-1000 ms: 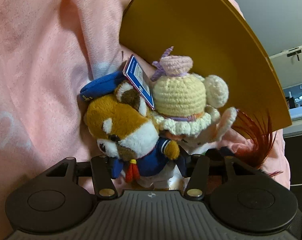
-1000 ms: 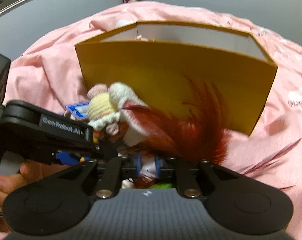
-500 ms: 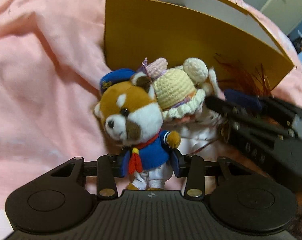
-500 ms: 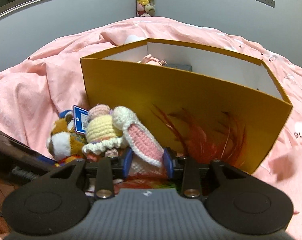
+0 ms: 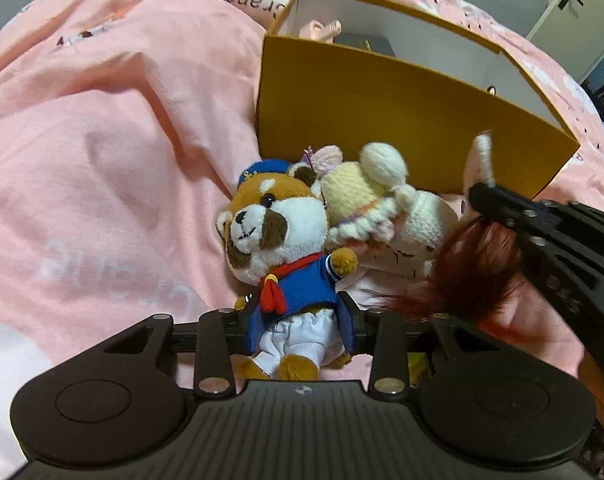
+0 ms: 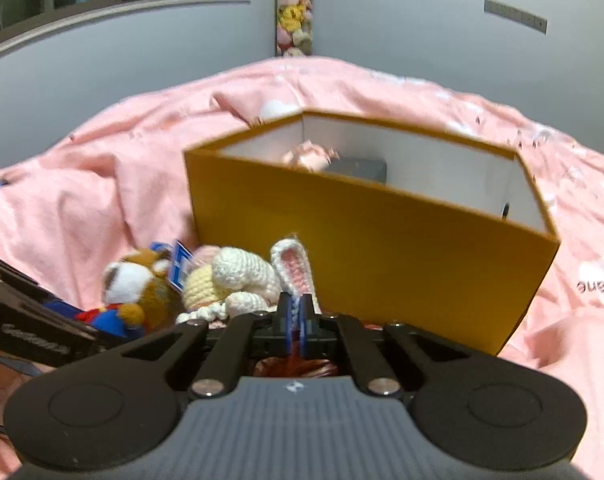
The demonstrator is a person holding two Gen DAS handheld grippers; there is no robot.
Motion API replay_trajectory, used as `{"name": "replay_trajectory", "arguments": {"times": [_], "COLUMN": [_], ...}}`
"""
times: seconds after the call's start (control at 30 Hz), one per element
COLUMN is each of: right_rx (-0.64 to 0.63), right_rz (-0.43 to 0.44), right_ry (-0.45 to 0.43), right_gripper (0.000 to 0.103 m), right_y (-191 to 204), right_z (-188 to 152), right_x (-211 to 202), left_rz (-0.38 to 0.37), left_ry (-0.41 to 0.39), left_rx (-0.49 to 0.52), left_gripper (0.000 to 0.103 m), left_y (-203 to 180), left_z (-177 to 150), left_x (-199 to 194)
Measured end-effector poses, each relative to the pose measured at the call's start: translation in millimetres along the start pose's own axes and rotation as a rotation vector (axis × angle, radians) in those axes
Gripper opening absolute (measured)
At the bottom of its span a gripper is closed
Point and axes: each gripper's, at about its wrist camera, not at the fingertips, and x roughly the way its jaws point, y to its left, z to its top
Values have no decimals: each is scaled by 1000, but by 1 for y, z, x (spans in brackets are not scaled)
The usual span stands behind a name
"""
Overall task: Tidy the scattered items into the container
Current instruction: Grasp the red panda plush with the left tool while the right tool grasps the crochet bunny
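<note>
A red panda plush (image 5: 278, 224) in a blue sailor suit sits upright between the pads of my left gripper (image 5: 300, 314). The jaws are closing and press on its body. Beside it lies a cream crochet bunny (image 5: 381, 184) with a yellow hat. My right gripper (image 6: 297, 312) is shut on the bunny's pink-lined ear (image 6: 294, 264), which sticks up above the pads. The same gripper (image 5: 479, 196) comes in from the right of the left wrist view. A tuft of red-brown feathers (image 5: 473, 264) hangs under it. The yellow box (image 6: 381, 248) stands open just behind the toys.
Everything rests on a rumpled pink blanket (image 5: 102, 160) with white print. Inside the box (image 5: 381, 104) lie a pink item (image 6: 309, 156) and a dark grey one (image 6: 357, 168). A blue tag (image 6: 180, 268) hangs off the plush. A column of toys (image 6: 294, 8) hangs on the far wall.
My left gripper rose and rolled with the panda plush, closing on it, and the box's inside came into view. My right gripper shut on the bunny's ear; the feathers dropped below it.
</note>
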Motion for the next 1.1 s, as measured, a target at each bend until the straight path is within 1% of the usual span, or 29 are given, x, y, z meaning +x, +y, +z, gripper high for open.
{"name": "replay_trajectory", "arguments": {"times": [0.13, 0.3, 0.47, 0.57, 0.67, 0.73, 0.77, 0.83, 0.9, 1.03, 1.1], "right_rx": [-35, -111, -188, -195, -185, -138, -118, -118, -120, -67, -68], "right_rz": [-5, -10, -26, -11, -22, -3, -8, -79, -144, -168, -195], "right_ry": [-69, -142, -162, -158, -108, -74, -58, -32, -29, -52, -55], "right_gripper": [3, 3, 3, 3, 3, 3, 3, 3, 3, 3, 4], "right_y": [12, 25, 30, 25, 18, 9, 5, 1, -3, -12, -13], "right_z": [10, 23, 31, 35, 34, 31, 29, 26, 24, 23, 22], "right_x": [-23, -58, -86, -95, -80, -65, -56, -39, -25, -10, -3], "left_rz": [-2, -5, -9, -16, -28, -39, -46, -63, -69, -78, -81], "left_ry": [-20, -42, -58, -57, -61, -70, -78, -92, -97, -100, -103], "left_rx": [-5, 7, 32, 37, 51, 69, 79, 93, 99, 114, 120], "left_gripper": [42, 42, 42, 42, 42, 42, 42, 42, 42, 42, 42], "left_y": [2, 6, 9, 5, 3, -1, -2, -4, -6, -9, -10], "left_z": [-5, -5, -9, -1, -1, -1, -1, 0, 1, 2, 3], "left_x": [-8, -14, -27, -13, -13, -13, -13, -13, -13, -9, -9]}}
